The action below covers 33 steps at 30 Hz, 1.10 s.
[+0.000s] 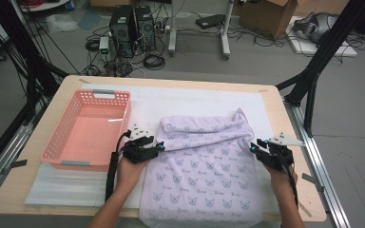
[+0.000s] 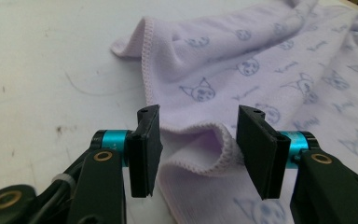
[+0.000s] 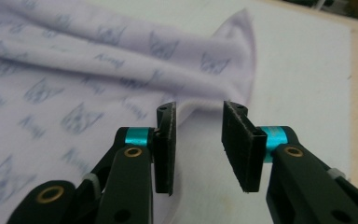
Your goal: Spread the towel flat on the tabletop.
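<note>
Towel (image 1: 202, 166): lilac, cat-face print, spread flat between the two grippers, top edge folded over into a rumpled band, bottom edge hanging off the near table edge
Left gripper (image 1: 158, 147): at the towel's left edge, beside the fold; jaws parted to a middling gap, gripping nothing
Left gripper view: a raised loop of towel hem (image 2: 214, 151) sits in the gap between the pads; the one pad (image 2: 144, 154) stands clear of the cloth, cannot tell if the other brushes the loop; not pinched
Right gripper (image 1: 254, 146): at the towel's right edge, level with the left one; jaws parted, narrower gap, gripping nothing
Right gripper view: folded towel edge (image 3: 191, 105) lies just ahead of the pad tips; white mat (image 3: 303, 70) beyond and to one side
Hands: left hand (image 1: 129, 172) and right hand (image 1: 281, 183) each behind its gripper, forearms coming in from the near side
Basket (image 1: 57, 142): pink, open-weave, just outboard of the left gripper, apart from the towel
Mat (image 1: 190, 97): white sheet under towel and basket, on the wooden table (image 1: 292, 180)
</note>
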Available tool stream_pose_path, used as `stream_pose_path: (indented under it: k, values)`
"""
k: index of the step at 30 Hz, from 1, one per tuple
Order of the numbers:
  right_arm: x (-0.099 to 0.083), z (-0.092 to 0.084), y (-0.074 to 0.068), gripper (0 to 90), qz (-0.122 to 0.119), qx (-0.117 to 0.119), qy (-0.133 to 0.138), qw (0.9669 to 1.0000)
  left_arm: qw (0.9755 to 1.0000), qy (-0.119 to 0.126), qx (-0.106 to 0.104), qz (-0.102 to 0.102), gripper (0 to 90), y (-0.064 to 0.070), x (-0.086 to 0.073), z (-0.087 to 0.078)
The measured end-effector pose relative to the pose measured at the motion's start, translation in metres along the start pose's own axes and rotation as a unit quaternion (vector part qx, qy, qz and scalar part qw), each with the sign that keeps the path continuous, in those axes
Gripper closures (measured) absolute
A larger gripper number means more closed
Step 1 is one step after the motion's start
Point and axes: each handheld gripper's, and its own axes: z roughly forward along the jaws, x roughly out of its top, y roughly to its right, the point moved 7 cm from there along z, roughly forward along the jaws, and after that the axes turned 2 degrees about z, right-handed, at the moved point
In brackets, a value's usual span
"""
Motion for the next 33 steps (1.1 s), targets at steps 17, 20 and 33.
stream_pose_path:
  k: [17,20,33]
  values:
    - [-0.062,-0.052,-0.036,59.0,0.000,0.051,-0.040,0.9979,0.9995,-0.007,-0.019,-0.024,48.9,0.031,-0.058,-0.062]
    - [-0.067,-0.059,-0.037,57.5,0.001,0.053,-0.042,0.9977,0.9991,-0.017,-0.014,-0.036,49.0,0.036,-0.068,-0.069]
    - [-0.083,-0.074,-0.053,86.9,-0.014,0.088,-0.062,0.9941,0.9995,0.000,0.016,-0.028,87.9,0.058,-0.090,-0.086]
